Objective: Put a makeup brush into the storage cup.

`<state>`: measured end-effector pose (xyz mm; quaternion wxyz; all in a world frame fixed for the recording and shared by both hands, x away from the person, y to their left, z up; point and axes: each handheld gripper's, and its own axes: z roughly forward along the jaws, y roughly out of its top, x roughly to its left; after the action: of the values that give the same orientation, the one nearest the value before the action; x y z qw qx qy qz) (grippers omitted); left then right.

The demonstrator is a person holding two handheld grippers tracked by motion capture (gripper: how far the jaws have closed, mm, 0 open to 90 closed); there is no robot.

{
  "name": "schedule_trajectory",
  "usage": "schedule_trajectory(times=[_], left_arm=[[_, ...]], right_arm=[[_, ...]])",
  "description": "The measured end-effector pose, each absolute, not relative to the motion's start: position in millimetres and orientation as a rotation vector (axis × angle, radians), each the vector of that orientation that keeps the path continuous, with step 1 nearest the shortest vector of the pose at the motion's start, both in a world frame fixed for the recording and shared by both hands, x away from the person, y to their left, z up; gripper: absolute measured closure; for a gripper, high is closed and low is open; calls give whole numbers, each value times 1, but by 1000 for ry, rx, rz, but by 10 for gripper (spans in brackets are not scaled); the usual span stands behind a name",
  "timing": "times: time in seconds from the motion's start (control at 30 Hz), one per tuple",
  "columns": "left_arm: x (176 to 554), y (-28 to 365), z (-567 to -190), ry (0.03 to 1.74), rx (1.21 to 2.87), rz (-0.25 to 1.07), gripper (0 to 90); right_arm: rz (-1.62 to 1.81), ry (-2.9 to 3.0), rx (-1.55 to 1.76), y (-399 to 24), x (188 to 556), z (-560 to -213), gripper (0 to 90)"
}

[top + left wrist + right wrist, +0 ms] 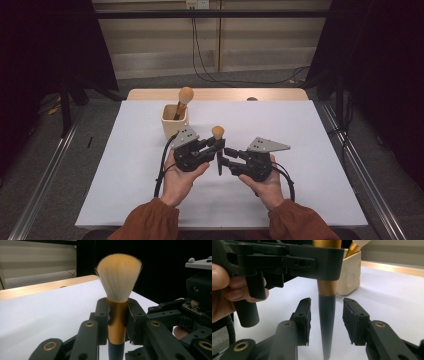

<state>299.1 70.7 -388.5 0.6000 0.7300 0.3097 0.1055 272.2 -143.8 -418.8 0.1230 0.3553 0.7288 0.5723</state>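
White paper covers the surface (310,150), with dark curtains at both sides. A makeup brush (117,302) is held upright above it, clamped at its gold ferrule by the closed left claw (117,320). The right claw (326,322) is parted, its pads either side of the dark handle but not pressing it. One brush (182,102) already stands in the cream cup (174,125) behind; the held brush is judged yet to be placed there.

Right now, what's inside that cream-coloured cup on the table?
One makeup brush stands in the cream cup, leaning, its tan bristle head sticking out above the rim. The cup's wall hides the lower end of the handle and the bottom, so anything else inside can't be seen.
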Motion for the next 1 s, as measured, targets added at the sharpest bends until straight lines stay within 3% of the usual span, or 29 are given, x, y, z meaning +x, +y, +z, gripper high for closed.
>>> schedule_trajectory(times=[0.53, 0.8, 1.0], left_arm=[[299, 76, -387, 722, 1690, 243, 736], [299, 79, -386, 727, 1686, 250, 736], [299, 85, -385, 729, 1694, 261, 736]], right_arm=[[1671, 2086, 1127, -152, 276, -419, 97], [1682, 2088, 1148, -163, 276, -417, 0], [1667, 2075, 1175, -170, 275, -417, 7]])
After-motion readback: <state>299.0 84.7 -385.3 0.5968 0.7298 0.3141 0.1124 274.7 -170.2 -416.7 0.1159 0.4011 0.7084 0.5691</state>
